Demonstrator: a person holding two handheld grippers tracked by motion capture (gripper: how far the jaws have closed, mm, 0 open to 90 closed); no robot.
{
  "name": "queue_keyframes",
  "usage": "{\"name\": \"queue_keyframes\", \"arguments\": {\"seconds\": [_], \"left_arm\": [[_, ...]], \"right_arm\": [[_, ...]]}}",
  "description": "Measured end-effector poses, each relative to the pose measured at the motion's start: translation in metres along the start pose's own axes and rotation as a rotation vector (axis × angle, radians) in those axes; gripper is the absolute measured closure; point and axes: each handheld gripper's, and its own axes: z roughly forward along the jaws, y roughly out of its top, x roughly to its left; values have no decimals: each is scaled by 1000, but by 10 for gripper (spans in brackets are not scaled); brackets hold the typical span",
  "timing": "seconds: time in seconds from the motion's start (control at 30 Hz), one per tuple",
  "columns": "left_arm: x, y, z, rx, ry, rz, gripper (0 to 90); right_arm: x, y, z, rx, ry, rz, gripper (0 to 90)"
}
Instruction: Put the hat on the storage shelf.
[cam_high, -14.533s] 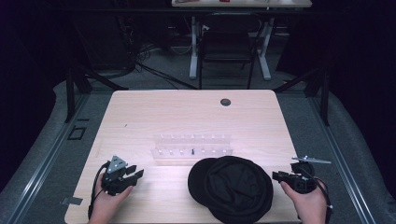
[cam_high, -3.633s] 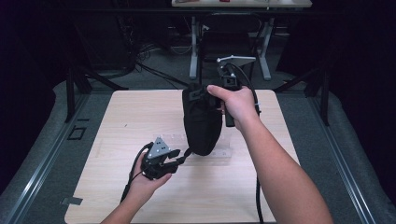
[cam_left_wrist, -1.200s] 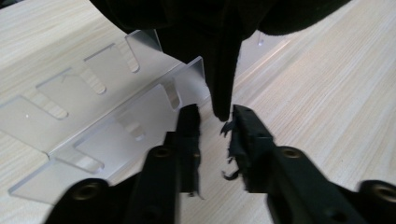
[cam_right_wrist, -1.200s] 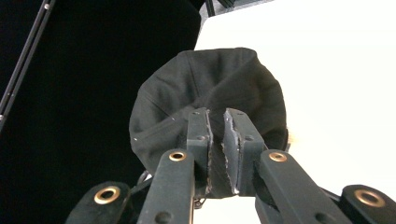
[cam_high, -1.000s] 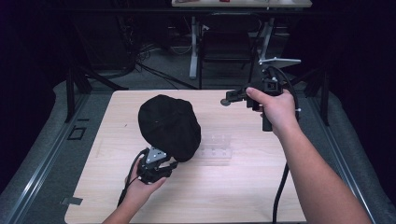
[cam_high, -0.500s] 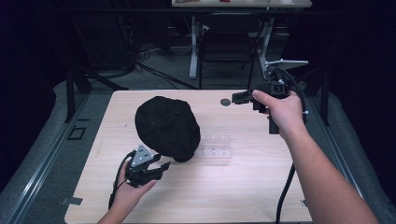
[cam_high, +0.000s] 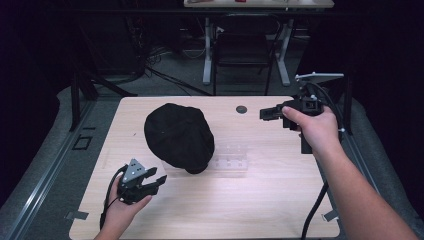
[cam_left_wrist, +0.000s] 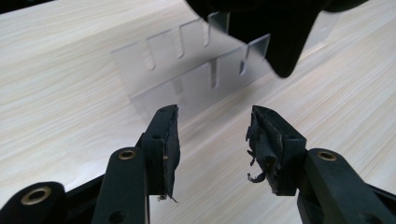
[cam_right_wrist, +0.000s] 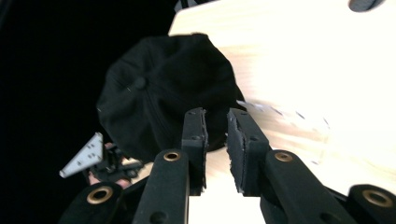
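Toward the table's (cam_high: 280, 200) left-middle, the black cap (cam_high: 178, 136) drapes over the clear slotted rack's (cam_high: 231, 159) left end. My left gripper (cam_high: 156, 183), jaws wide and empty, sits nearer, the cap up-right of it; my right gripper (cam_high: 266, 114) hovers narrow near the far right corner.

cap (cam_high: 179, 136): released, now resting over clear rack (cam_high: 231, 159) | left hand-held gripper (cam_high: 156, 183): open, withdrawn | right hand-held gripper (cam_high: 263, 114): lifted away

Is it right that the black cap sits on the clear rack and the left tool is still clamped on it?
Not quite. In the left gripper view the left tool is open, holding nothing. The cap does sit on the rack.
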Motion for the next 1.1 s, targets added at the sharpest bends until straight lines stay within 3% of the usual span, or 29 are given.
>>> {"name": "queue_keyframes", "arguments": {"seconds": [0.2,0.27,0.4,0.57,0.67,0.83,0.93,1.1], "left_arm": [[7,-6,-4,-18,26,-23,505],[9,-10,-3,-24,39,-27,499],[15,-23,0,-5,47,-52,499],[18,-28,0,12,54,-46,500],[19,-30,0,15,58,-50,500],[20,-32,0,14,60,-53,500],[22,-34,1,20,60,-53,500],[22,-36,3,24,62,-52,497]], "right_arm": [[-10,-13,-5,10,-35,-10,770],[-17,-23,0,25,-71,-18,771],[-24,-35,7,36,-86,-27,769],[-31,-48,14,35,-132,-65,759],[-44,-63,19,26,-163,-86,751],[-55,-76,25,27,-172,-87,738],[-62,-91,32,33,-209,-131,724],[-69,-108,41,43,-211,-143,699]]}}
